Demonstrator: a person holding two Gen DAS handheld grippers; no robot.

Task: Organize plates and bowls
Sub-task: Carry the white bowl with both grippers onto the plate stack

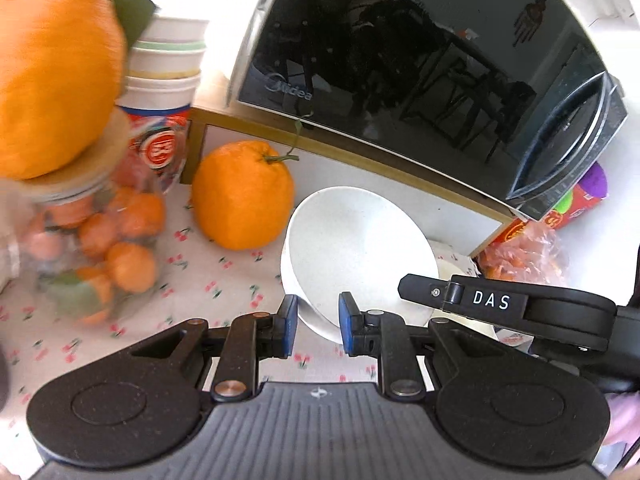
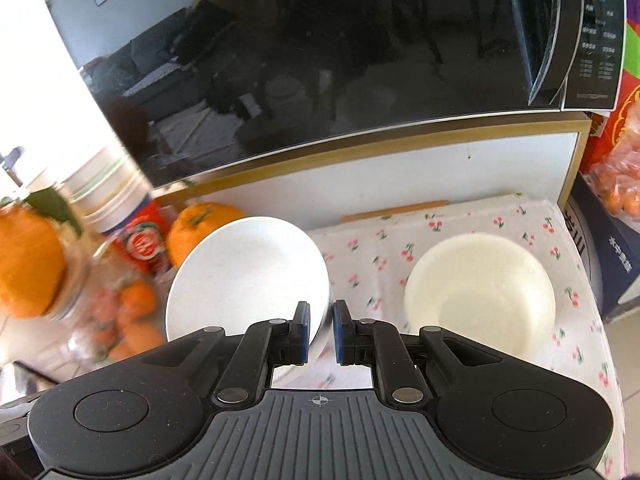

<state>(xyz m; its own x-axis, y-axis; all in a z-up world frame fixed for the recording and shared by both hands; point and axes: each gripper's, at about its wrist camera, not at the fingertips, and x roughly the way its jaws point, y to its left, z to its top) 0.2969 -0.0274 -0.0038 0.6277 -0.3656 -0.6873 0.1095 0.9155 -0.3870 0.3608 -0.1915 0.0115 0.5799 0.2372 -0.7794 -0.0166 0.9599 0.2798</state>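
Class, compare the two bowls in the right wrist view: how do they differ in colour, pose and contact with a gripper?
The white bowl is tilted, off the cloth; the cream bowl sits flat on the cherry-print tablecloth. The right gripper pinches the white bowl's rim; the cream bowl is untouched. Both are round, plain and empty.

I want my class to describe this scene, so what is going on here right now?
A person works with two handheld grippers at a cherry-print tablecloth in front of a black microwave. Both the left gripper and the right gripper are closed on the rim of one tilted white bowl, lifted at an angle. A second cream bowl sits upright on the cloth to the right, untouched.
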